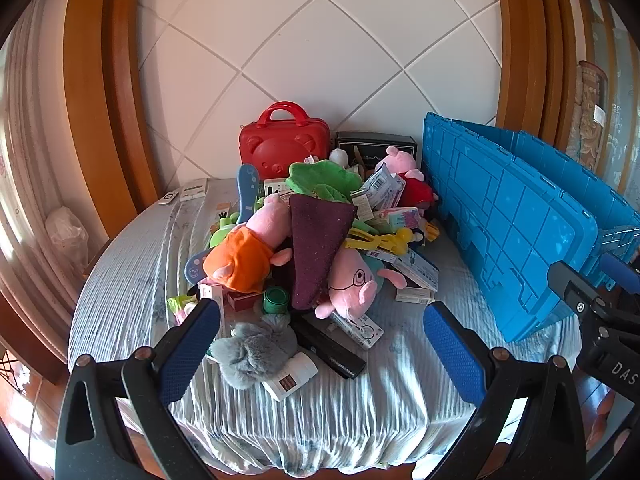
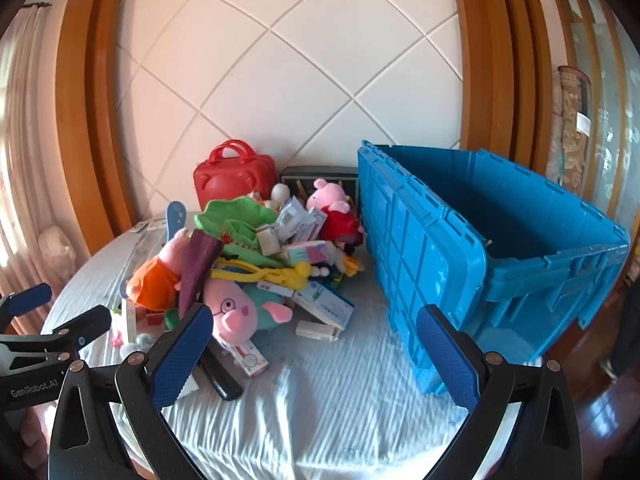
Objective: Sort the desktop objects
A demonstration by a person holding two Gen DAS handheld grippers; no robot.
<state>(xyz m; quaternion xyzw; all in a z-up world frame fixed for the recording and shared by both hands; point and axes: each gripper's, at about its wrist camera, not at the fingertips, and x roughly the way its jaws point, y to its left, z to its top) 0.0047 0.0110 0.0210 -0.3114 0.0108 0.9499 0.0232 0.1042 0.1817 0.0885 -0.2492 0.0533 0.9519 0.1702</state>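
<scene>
Two tools, left tool (image 1: 320, 356) and right tool (image 2: 314, 354), both gaping wide, empty. We list the grey furry plush toy (image 1: 256, 350) lower centre on the cloth-covered counter (image 1: 132, 280), nearest our left tool; the open blue plastic crate (image 2: 436, 248) sits right of frame.

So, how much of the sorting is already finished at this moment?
Nothing looks done: what shows of the blue crate is empty, and the toys and boxes sit in one pile, such as the pig plush with glasses. Nothing is in hand: the left gripper and right gripper are open and empty. All sorting is left.
</scene>
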